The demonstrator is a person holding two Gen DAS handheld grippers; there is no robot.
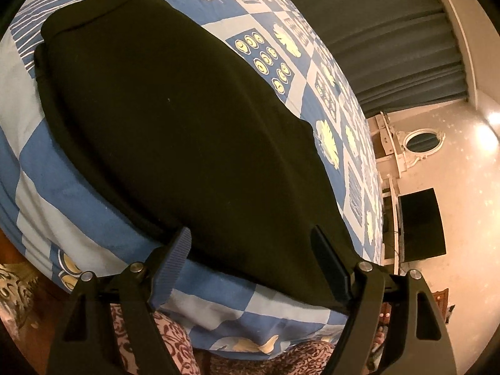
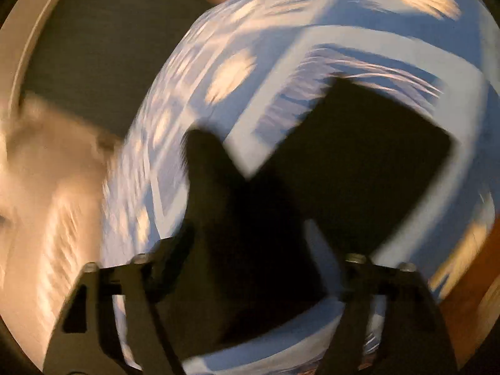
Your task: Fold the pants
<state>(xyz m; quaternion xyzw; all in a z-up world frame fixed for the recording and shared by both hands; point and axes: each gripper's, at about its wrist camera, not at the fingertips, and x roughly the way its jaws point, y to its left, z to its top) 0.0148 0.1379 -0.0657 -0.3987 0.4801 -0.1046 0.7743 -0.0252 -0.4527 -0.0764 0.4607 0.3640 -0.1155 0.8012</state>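
The black pants (image 1: 175,125) lie flat and lengthwise on a bed with a blue-and-white patterned sheet (image 1: 62,168). In the left wrist view my left gripper (image 1: 250,234) is open and empty, its fingers astride the near end of the pants by the bed's front edge. The right wrist view is heavily motion-blurred. There the pants (image 2: 359,162) show as a dark shape on the sheet (image 2: 281,47), with a dark flap of fabric (image 2: 212,181) rising between the fingers. My right gripper (image 2: 250,237) appears open around that fabric.
Grey curtains (image 1: 390,37) hang beyond the bed's far side. A white dresser with an oval mirror (image 1: 422,140) and a dark screen (image 1: 422,222) stand by the wall at right. A maroon patterned cloth (image 1: 175,343) lies below the bed's front edge.
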